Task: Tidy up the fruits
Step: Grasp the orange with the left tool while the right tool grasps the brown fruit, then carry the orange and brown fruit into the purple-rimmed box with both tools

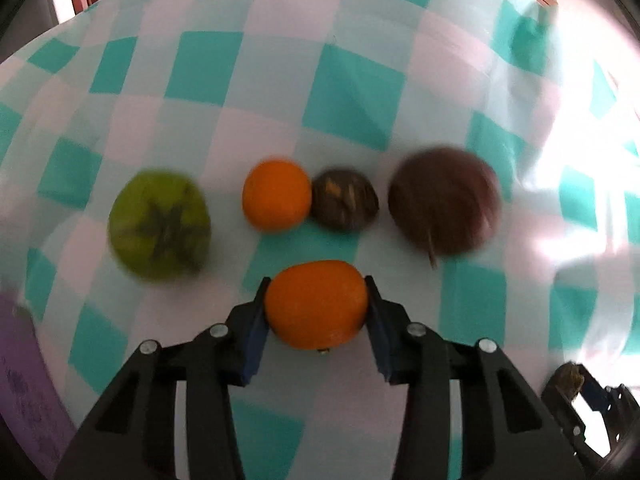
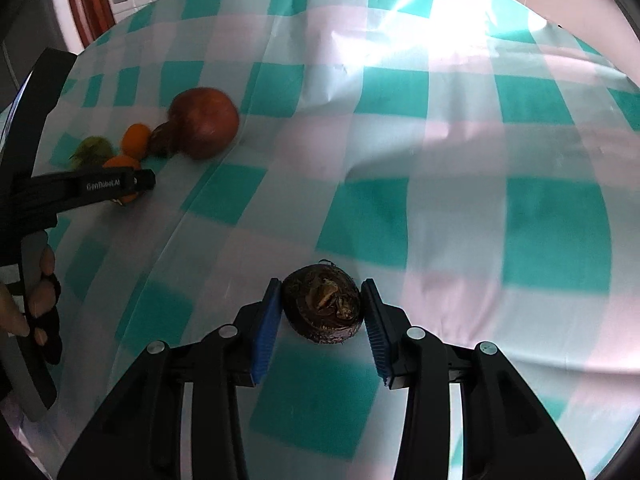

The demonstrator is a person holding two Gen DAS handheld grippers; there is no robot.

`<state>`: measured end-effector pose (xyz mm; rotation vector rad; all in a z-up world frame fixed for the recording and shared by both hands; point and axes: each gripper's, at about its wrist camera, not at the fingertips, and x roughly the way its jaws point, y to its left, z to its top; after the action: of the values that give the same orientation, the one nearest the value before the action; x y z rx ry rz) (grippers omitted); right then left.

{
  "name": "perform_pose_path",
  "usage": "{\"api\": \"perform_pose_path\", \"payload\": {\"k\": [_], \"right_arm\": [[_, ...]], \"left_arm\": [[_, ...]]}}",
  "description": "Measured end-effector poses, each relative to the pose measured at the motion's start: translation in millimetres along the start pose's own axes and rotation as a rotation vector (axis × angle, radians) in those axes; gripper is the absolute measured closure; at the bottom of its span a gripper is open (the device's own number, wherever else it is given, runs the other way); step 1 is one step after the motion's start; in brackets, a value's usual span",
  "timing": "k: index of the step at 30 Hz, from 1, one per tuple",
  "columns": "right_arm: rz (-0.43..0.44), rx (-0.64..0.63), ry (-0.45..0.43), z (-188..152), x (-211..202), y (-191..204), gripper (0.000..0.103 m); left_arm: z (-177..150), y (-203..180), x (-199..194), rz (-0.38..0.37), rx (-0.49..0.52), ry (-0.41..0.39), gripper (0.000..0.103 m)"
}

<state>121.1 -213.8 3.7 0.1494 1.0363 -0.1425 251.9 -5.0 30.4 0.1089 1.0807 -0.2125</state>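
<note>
My left gripper (image 1: pixel 316 304) is shut on an orange fruit (image 1: pixel 316 304) just above the checked cloth. Beyond it lie in a row a green persimmon-like fruit (image 1: pixel 160 224), a second orange (image 1: pixel 276 195), a small dark brown fruit (image 1: pixel 344 199) touching that orange, and a large dark red round fruit (image 1: pixel 444 202). My right gripper (image 2: pixel 322 306) is shut on another small dark brown fruit (image 2: pixel 322 306), far right of the row. In the right wrist view the row shows at the left, led by the red fruit (image 2: pixel 206 122), with the left gripper (image 2: pixel 120 184) on its orange.
The table is covered by a teal-and-white checked cloth (image 1: pixel 352 92). A purple object (image 1: pixel 20 368) sits at the left edge in the left wrist view. A wooden door frame (image 2: pixel 86 0) stands beyond the table. Bright glare falls on the cloth's right side (image 1: pixel 580 200).
</note>
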Motion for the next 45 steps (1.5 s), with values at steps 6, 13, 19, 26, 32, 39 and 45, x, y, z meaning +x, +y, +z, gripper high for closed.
{"api": "perform_pose_path", "payload": {"k": [6, 13, 19, 26, 32, 39, 45], "right_arm": [[0.079, -0.067, 0.036, -63.3, -45.7, 7.6, 0.062], [0.223, -0.225, 0.087, -122.4, -100.6, 8.4, 0.062], [0.308, -0.189, 0.055, -137.8, -142.2, -17.0, 0.062], [0.382, -0.187, -0.026, -142.8, -185.2, -30.5, 0.062], [0.405, -0.158, -0.036, -149.8, -191.5, -46.3, 0.062], [0.422, -0.108, -0.020, -159.0, -188.8, -57.8, 0.062], [0.416, -0.144, -0.009, -168.5, -191.7, -53.9, 0.062]], "left_arm": [[-60.8, -24.9, -46.3, 0.006, 0.075, 0.045, 0.059], [-148.4, -58.9, -102.8, 0.069, 0.044, 0.131, 0.059], [-212.5, -93.0, -139.5, 0.120, -0.040, 0.164, 0.059], [-236.4, -128.0, -171.0, 0.170, -0.008, 0.163, 0.059], [-240.2, -139.0, -180.5, 0.198, 0.005, 0.178, 0.059], [-251.1, -151.0, -182.8, 0.200, 0.031, 0.195, 0.059], [-262.1, -149.1, -187.9, 0.194, 0.020, 0.194, 0.059]]}}
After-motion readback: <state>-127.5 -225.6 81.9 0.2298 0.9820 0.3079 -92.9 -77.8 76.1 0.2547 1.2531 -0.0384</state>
